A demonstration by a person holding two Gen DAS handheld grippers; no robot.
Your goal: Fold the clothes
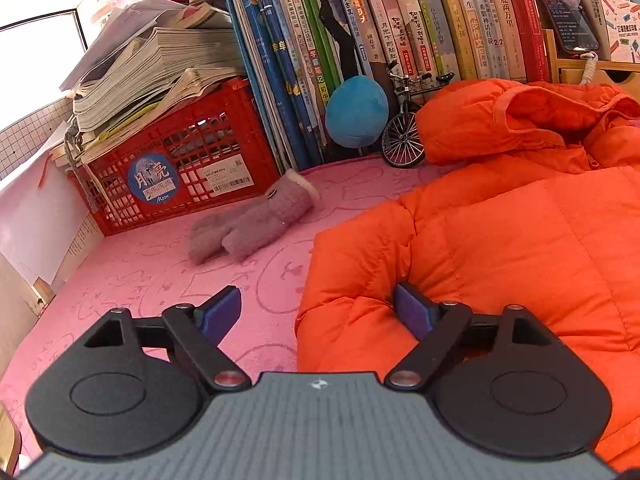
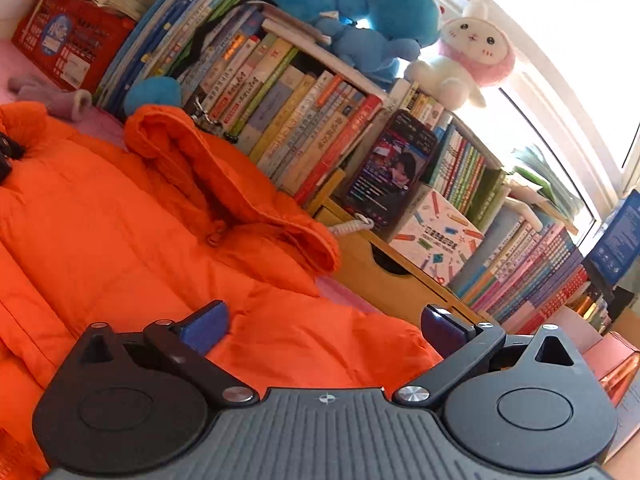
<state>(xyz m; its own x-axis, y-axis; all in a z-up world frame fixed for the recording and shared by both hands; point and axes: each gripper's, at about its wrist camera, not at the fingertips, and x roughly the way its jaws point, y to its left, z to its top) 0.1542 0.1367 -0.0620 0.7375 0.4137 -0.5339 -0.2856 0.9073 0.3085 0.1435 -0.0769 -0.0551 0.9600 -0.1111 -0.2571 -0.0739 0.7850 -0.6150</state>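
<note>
We see orange puffer jacket (image 1: 520, 240) spread on pink mat (image 1: 140, 280), hood toward book row (image 1: 400, 40). Our left gripper (image 1: 318, 312) spread wide at jacket's left edge, one pad pressing fabric. Our right gripper (image 2: 324, 322) released over jacket's right hem. Left of jacket: mauve mitten (image 1: 252, 224), red crate (image 1: 180, 160). Behind jacket: toy bicycle (image 1: 404, 120), phone (image 2: 390, 168).

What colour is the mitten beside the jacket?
Dusty mauve-pink mitten with a cream cuff, clearest in the left wrist view.
</note>
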